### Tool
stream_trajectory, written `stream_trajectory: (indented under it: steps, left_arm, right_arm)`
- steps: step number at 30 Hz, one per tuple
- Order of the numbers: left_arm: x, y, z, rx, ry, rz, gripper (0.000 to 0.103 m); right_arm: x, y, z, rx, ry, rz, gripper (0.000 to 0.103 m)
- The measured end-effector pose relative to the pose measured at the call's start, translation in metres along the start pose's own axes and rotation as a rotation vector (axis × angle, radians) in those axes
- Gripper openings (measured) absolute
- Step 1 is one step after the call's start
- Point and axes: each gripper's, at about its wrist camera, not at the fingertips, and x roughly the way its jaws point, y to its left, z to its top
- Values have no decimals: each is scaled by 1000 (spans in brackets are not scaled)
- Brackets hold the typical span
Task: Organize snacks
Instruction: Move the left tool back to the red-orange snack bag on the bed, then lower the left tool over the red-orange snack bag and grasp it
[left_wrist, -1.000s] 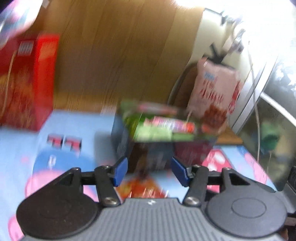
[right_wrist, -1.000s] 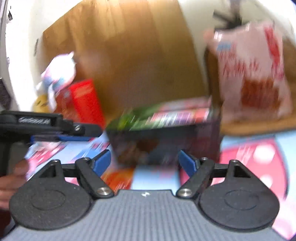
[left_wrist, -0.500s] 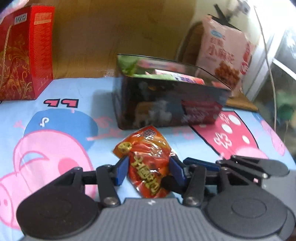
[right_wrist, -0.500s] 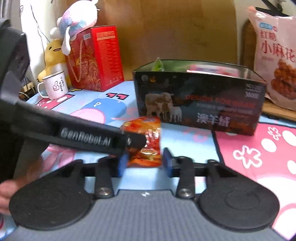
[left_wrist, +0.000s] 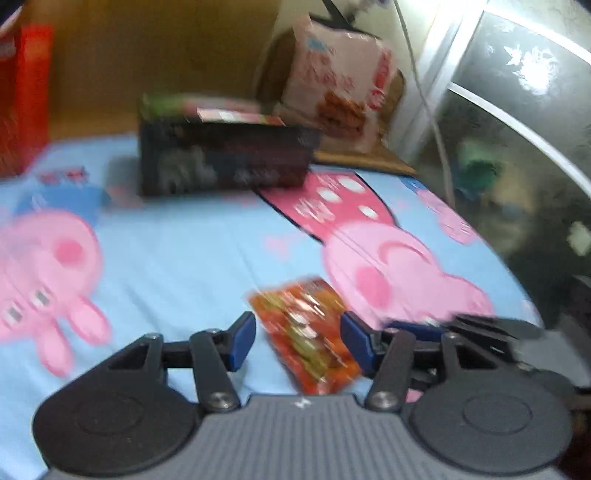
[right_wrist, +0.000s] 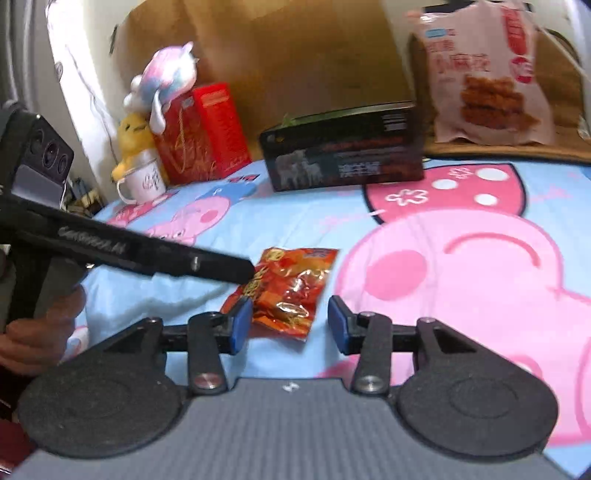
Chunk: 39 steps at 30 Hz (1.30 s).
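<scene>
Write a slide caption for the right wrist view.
Right gripper open over an orange snack packet; dark box behind.

blurred, the left gripper (left_wrist: 298, 341) has just been opening, its blue pads either side of an orange snack packet (left_wrist: 306, 338) lying on the blue cartoon-pig cloth (left_wrist: 192, 254), with a dark open box (left_wrist: 225, 158) and a pink snack bag (left_wrist: 340, 88) beyond.

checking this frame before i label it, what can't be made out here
- Left wrist view: print on the orange snack packet and dark box, lost to motion blur.
- Right wrist view: what the dark box holds, hidden by its wall.
- Right wrist view: the packet's left corner, behind the left gripper's finger.
</scene>
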Motion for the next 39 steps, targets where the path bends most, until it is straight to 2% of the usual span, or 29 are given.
stream_trajectory:
  steps: [3, 6, 9, 14, 16, 18, 22, 24, 26, 27, 30, 31, 34, 36, 39]
  left_arm:
    - [1, -1, 8, 24, -28, 110, 54]
    - [8, -2, 10, 55, -71, 278, 56]
    - [18, 6, 9, 30, -63, 352, 56]
    - [24, 14, 4, 1, -30, 371, 56]
    - [25, 15, 3, -3, -25, 371, 57]
    - [27, 17, 3, -10, -19, 374, 57]
    - [29, 18, 2, -5, -22, 384, 60]
    - [30, 17, 2, -3, -22, 386, 61]
    - [30, 17, 2, 1, -23, 389, 61]
    - [30, 16, 1, 3, -23, 390, 61]
    - [30, 16, 1, 4, -23, 390, 62]
    - [30, 17, 1, 4, -25, 390, 63]
    - [31, 19, 0, 5, -32, 396, 71]
    - [32, 21, 0, -1, -37, 397, 73]
    - [33, 20, -1, 4, -44, 401, 73]
  right_arm:
    - [0, 0, 0, 9, -21, -12, 48]
    - [0, -7, -5, 36, -23, -43, 50]
    - [-1, -15, -11, 79, -33, -42, 53]
    - [-5, -11, -12, 60, -29, -45, 53]
    - [-5, -9, -12, 58, -12, -18, 54]
    - [-6, -6, -12, 50, 24, 44, 54]
    - [-1, 1, -13, 82, 147, 272, 58]
    - [3, 1, -13, 110, 162, 306, 58]
    - [9, -5, -9, 159, 144, 297, 58]
    - [11, -10, -6, 188, 119, 265, 58]
    - [6, -24, 1, 256, -10, 50, 60]
    - [2, -28, 3, 266, -35, 35, 60]
    - [-10, -29, 4, 253, -71, 60, 60]
    - [-11, -22, 3, 210, -57, 32, 61]
    - [-6, -19, 1, 198, 1, 72, 61]
